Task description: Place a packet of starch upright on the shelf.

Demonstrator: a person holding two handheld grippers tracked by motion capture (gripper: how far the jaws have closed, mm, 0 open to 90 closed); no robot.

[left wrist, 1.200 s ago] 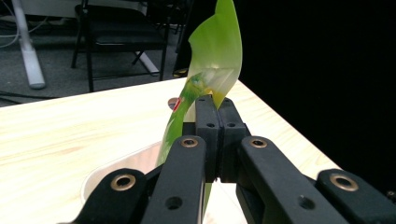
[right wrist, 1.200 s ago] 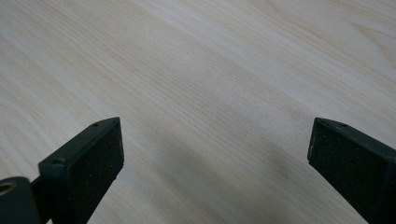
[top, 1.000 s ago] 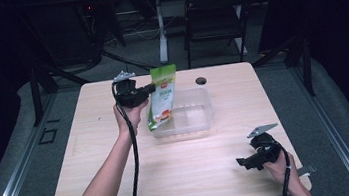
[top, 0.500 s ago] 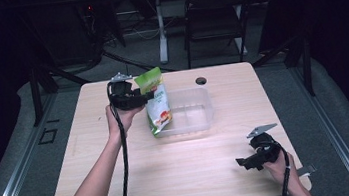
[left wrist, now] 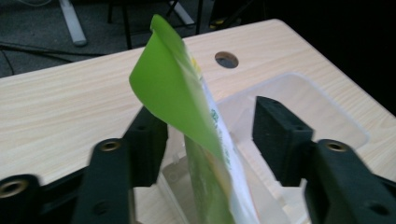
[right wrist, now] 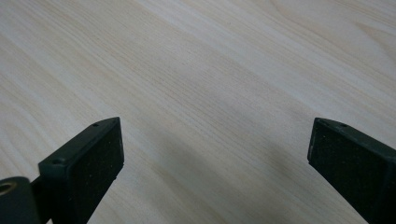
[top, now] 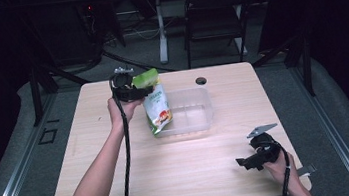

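Note:
A green and white snack pouch [top: 157, 107] stands upright against the left wall of a clear plastic bin [top: 209, 116] at the middle of the table. My left gripper [top: 134, 90] is at the pouch's top edge. In the left gripper view the pouch [left wrist: 187, 102] rises between the jaws of that gripper [left wrist: 210, 126]. They stand wide apart with a gap on the right side, so the gripper is open. The bin [left wrist: 327, 107] lies behind it. My right gripper [top: 245, 162] rests low at the front right, open [right wrist: 215, 154] over bare wood.
A round cable hole [top: 201, 80] sits in the table just behind the bin. A black chair [top: 213, 22] and a white desk leg [top: 160, 29] stand beyond the far edge. Bare wood [top: 182, 177] stretches across the front of the table.
The left gripper carried the pouch a little left and down to the bin's left wall, and its jaws now stand apart around it. The right gripper has not moved.

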